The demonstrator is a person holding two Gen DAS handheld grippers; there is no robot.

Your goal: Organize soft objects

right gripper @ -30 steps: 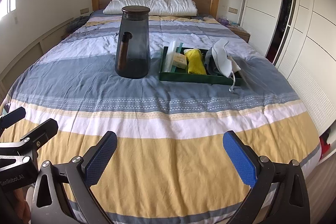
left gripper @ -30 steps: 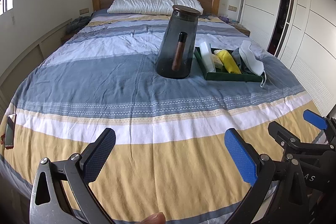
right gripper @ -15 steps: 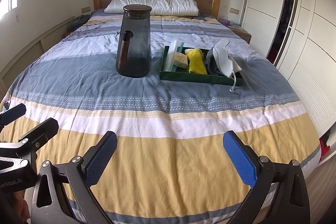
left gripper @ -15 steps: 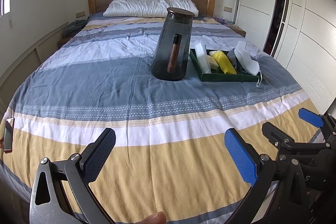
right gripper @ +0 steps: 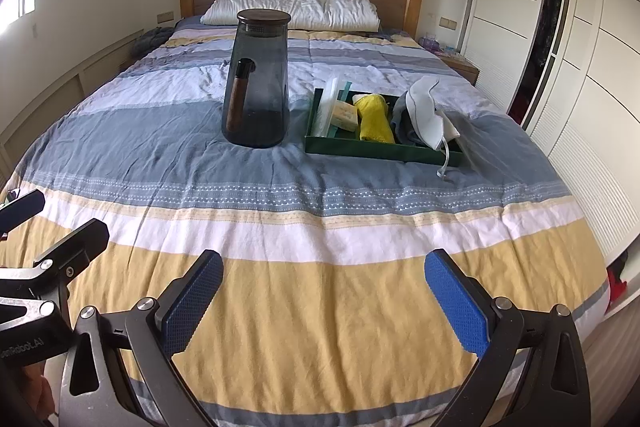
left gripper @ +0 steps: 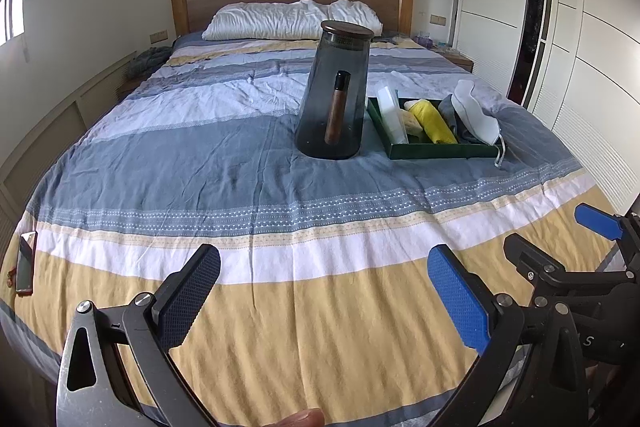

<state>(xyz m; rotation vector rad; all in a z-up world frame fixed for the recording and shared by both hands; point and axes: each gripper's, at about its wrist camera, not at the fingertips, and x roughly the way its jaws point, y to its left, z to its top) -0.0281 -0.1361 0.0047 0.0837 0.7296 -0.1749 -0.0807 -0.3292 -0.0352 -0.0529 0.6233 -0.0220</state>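
A dark green tray (left gripper: 436, 151) (right gripper: 376, 148) sits mid-bed holding a clear plastic case (right gripper: 329, 105), a yellow sponge (right gripper: 345, 115), a rolled yellow cloth (left gripper: 434, 121) (right gripper: 374, 119), a grey cloth (right gripper: 402, 119) and a white face mask (left gripper: 478, 113) (right gripper: 426, 115) draped over its right end. My left gripper (left gripper: 324, 303) hangs open over the yellow stripe at the foot of the bed, nothing between its fingers. My right gripper (right gripper: 324, 301) is open too, far short of the tray, and appears at the right edge of the left wrist view (left gripper: 568, 247).
A tall smoky glass carafe (left gripper: 336, 93) (right gripper: 258, 79) with a wooden handle and dark lid stands left of the tray. White pillows (right gripper: 292, 9) lie against the wooden headboard. A phone (left gripper: 26, 261) rests at the bed's left edge. White wardrobe doors (right gripper: 560, 39) line the right side.
Both views have pulled back and risen slightly, so the carafe and tray look a little farther and more centred. Both grippers stay open and hold nothing.
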